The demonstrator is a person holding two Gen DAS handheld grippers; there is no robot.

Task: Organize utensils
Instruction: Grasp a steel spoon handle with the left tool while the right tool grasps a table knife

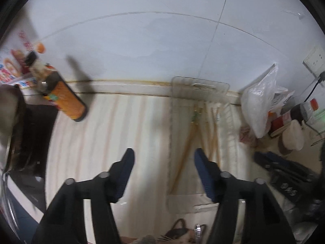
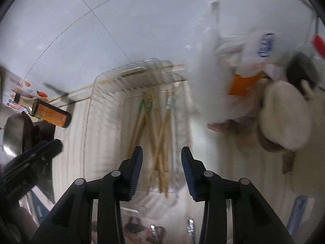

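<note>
A clear plastic tray (image 2: pixel 105 93) lies on the striped counter and holds several wooden chopsticks (image 2: pixel 160 142). My right gripper (image 2: pixel 161 158) is open and empty, just above the near ends of the chopsticks. My left gripper (image 1: pixel 164 160) is open and empty, with the tray (image 1: pixel 200 85) and chopsticks (image 1: pixel 189 142) ahead of it to the right. The left gripper also shows at the left edge of the right wrist view (image 2: pixel 40 152). Metal utensil ends (image 2: pixel 191 225) lie at the bottom edge, below the right gripper.
An orange-labelled bottle (image 1: pixel 67 97) lies on its side at the left by the wall. A metal pot (image 2: pixel 14 134) sits at the far left. Plastic bags (image 1: pixel 262 101), jars and a round pale object (image 2: pixel 288 113) crowd the right side. A wall socket (image 1: pixel 314 61) is at the right.
</note>
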